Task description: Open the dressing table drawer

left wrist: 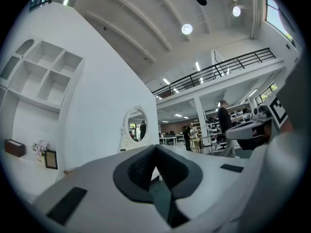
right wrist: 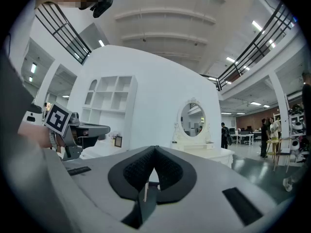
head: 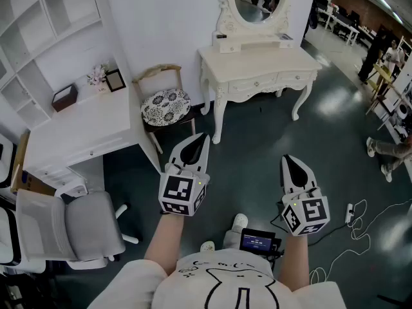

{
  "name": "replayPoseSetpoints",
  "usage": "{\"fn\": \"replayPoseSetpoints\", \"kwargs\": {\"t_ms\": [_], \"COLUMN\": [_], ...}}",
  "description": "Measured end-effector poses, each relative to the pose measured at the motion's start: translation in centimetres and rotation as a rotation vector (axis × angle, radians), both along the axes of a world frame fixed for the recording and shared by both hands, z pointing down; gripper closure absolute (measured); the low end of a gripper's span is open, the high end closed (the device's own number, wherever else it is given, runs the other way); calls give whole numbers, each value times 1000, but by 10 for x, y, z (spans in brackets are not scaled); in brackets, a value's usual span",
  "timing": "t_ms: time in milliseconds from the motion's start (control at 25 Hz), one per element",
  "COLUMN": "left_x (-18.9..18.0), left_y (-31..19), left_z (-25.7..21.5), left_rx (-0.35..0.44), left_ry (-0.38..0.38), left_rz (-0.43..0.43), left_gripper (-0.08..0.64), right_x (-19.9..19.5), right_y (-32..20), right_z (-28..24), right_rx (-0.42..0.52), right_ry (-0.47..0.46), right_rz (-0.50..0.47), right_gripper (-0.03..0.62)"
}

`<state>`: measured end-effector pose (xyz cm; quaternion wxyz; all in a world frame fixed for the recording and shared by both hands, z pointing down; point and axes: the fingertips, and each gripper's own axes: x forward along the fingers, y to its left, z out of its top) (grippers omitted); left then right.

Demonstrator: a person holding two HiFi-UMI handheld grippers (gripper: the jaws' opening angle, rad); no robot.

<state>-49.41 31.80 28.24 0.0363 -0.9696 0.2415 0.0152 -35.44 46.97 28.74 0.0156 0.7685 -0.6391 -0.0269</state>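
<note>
**At twelve o'clock, a shut drawer; both hand-held grippers closed and empty**

Across the dark floor (head: pixel 257 147), at about twelve to one o'clock from the person, the cream dressing table (head: pixel 257 66) stands against the white wall. Its oval mirror (head: pixel 257 2) rises at the back. The middle drawer (head: pixel 254 84) sits flush in the carved front, with its small knob showing.

Both arms reach forward, level and well apart from the dressing table. The left hand-held gripper (head: pixel 201 140) points toward eleven o'clock in the head view. In its own view, the left hand-held gripper (left wrist: pixel 155 149) has its dark pads meeting at the tips with nothing between them. The mirror (left wrist: pixel 136 125) shows small beyond it, at eleven o'clock of the jaws.

The right hand-held gripper (head: pixel 290 163) is held level beside the left one. In its own view, the right hand-held gripper (right wrist: pixel 154 152) has its jaws likewise together and empty. There the mirror (right wrist: pixel 193 120) and dressing table (right wrist: pixel 204 152) lie at one o'clock above the jaws.

At eleven o'clock in the head view, just beside the dressing table, stands a wooden chair (head: pixel 165 105) with a patterned cushion. At ten o'clock a white surface (head: pixel 84 131) carries a picture frame (head: pixel 116 80). A grey office chair (head: pixel 77 227) stands at nine o'clock. Cables (head: pixel 360 224) trail over the floor at three o'clock.
</note>
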Motion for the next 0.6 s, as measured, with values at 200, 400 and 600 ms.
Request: {"fn": "replayPoseSetpoints", "kwargs": {"t_ms": [200,400,600], "left_x": [-4,1,18], "left_y": [1,-6,-22], "left_z": [-2,-2,0], "left_rx": [2,2,-11], "left_ry": [2,3,3], "left_rz": [2,-8,-25], "left_gripper": [545,545,545], "right_x": [-7,2,20], "right_y": [-2,-10,-30], "right_z": [0,-2,-4], "right_rx": [-4,8,1], "right_ry": [-4,1,11], "right_rz": [-10,-5,-17], "right_gripper": [580,580,580]}}
